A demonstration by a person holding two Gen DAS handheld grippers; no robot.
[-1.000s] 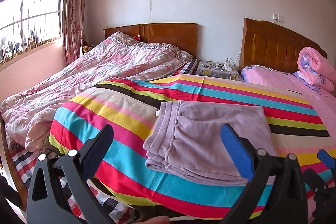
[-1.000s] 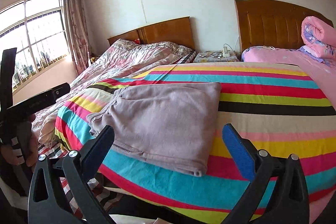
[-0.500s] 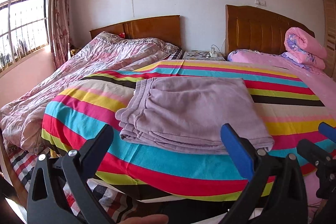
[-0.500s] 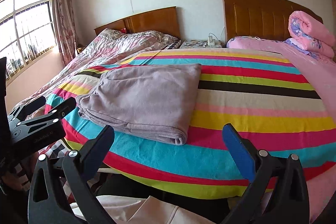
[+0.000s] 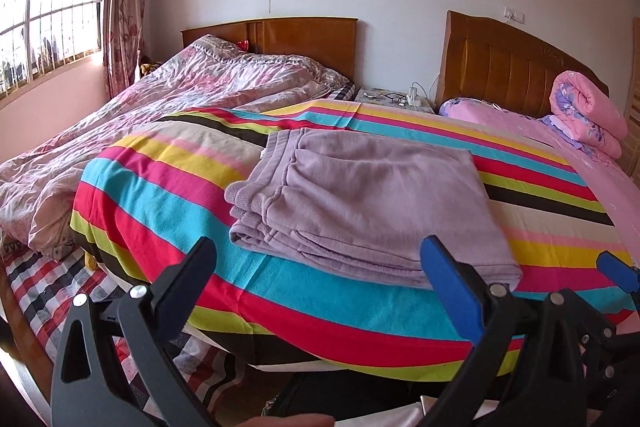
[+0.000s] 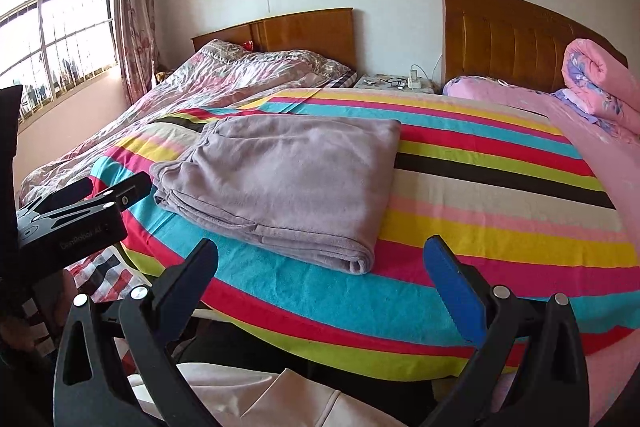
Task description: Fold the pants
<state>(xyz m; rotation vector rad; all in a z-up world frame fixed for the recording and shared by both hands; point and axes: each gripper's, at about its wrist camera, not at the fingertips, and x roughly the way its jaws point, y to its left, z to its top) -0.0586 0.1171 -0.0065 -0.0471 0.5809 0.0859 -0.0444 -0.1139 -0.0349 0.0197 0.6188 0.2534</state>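
- Lilac fleece pants [image 5: 372, 203], folded into a flat layered rectangle, lie on the rainbow-striped bedspread [image 5: 168, 187] in the left wrist view, near its front edge. Compared with half a second ago the camera has drawn back a little and swung, so the pile sits slightly further off. It has not changed shape.
- Left gripper [image 5: 320, 271], one black finger and one blue-padded finger, stands wide open with nothing between them, short of the pants and touching no cloth. The blue tip of the right gripper [image 5: 618, 269] shows at the right edge.
- No writing can be read in this view.
- Right wrist view: the same folded pants [image 6: 288, 183] rest left of centre on the striped bedspread [image 6: 500, 211]. The right gripper [image 6: 324, 267] is likewise spread wide and empty, held off the bed edge.
- The left gripper's black body [image 6: 72, 223] has shifted up along the left side since a moment ago. A faint printed mark on it seems to read "GenRobot AI", though that is blurry.
- Judgement: with both tongs pulled back and the pile undisturbed, the folding looks finished.
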